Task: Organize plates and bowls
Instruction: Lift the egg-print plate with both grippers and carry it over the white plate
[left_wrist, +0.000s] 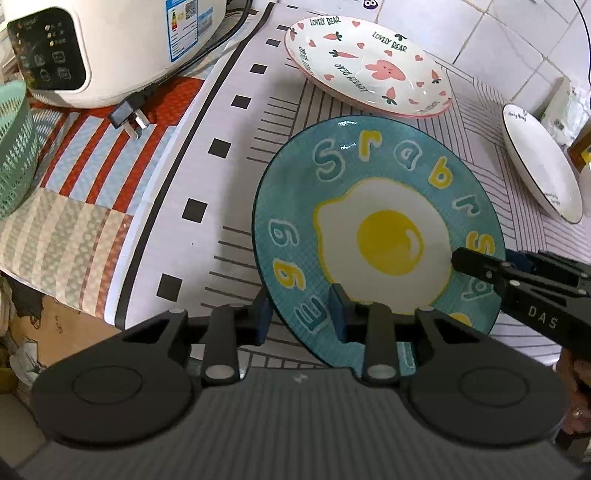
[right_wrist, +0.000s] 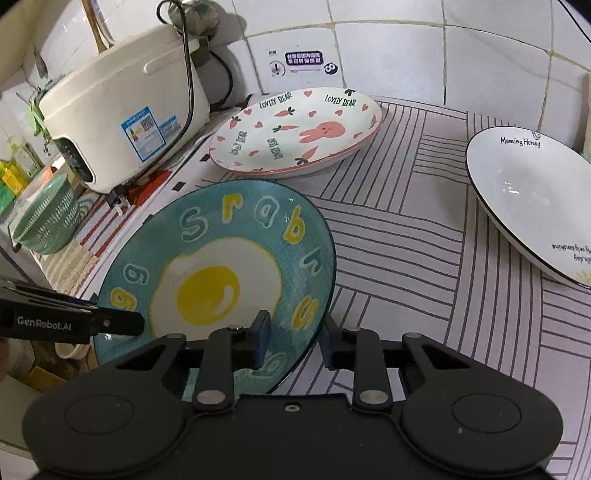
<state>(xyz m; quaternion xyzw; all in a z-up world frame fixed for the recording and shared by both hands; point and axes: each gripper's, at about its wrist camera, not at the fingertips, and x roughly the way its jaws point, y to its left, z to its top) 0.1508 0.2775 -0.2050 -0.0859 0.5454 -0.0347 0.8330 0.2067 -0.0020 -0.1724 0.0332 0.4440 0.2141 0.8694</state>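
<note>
Both claws, left claw and right claw, clamp the egg plate; only the right view shows the bowl's whole interior.

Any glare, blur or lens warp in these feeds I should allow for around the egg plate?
Left wrist view: sharp, small glare spots on the egg plate rim and the bunny plate; fisheye bends the mat's lines. Right wrist view: dimmer, soft sheen inside the white bowl, wall tiles curve.
</note>
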